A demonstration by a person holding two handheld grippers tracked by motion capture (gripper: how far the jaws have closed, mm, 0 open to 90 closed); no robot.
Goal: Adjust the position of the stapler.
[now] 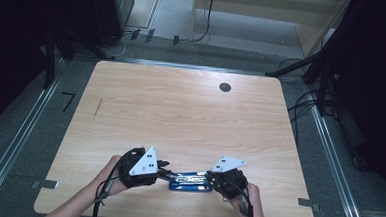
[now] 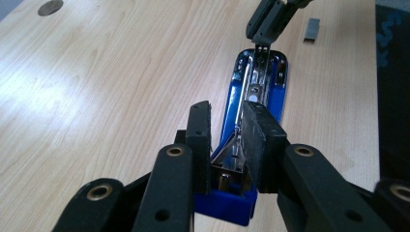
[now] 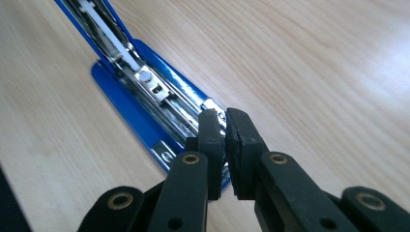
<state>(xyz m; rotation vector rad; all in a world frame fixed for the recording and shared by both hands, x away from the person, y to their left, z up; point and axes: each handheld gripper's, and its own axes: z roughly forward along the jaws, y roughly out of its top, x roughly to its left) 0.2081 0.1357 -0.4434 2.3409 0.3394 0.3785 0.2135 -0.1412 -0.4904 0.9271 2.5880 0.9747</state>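
A blue stapler point(image 1: 191, 181) lies swung open near the table's front edge, its metal magazine point(image 3: 140, 82) bared. My left gripper point(image 1: 166, 173) is shut on the stapler's hinge end; in the left gripper view point(image 2: 227, 125) the pads flank the metal arm and blue rear block point(image 2: 225, 205). My right gripper point(image 1: 208, 177) comes in from the other side. Its jaws point(image 3: 221, 121) stand almost together, tips down on the front end of the magazine. The left gripper view shows that tip point(image 2: 261, 46) over the stapler's far end point(image 2: 261, 82). Whether anything small is pinched there I cannot tell.
The wooden table point(image 1: 180, 113) has a round dark grommet point(image 1: 225, 87) at the back right and a dark scratch point(image 1: 97, 107) at the left. Small grey tabs point(image 1: 44, 184) point(image 1: 306, 202) sit by the front corners. Cables and metal rails lie on the floor around it.
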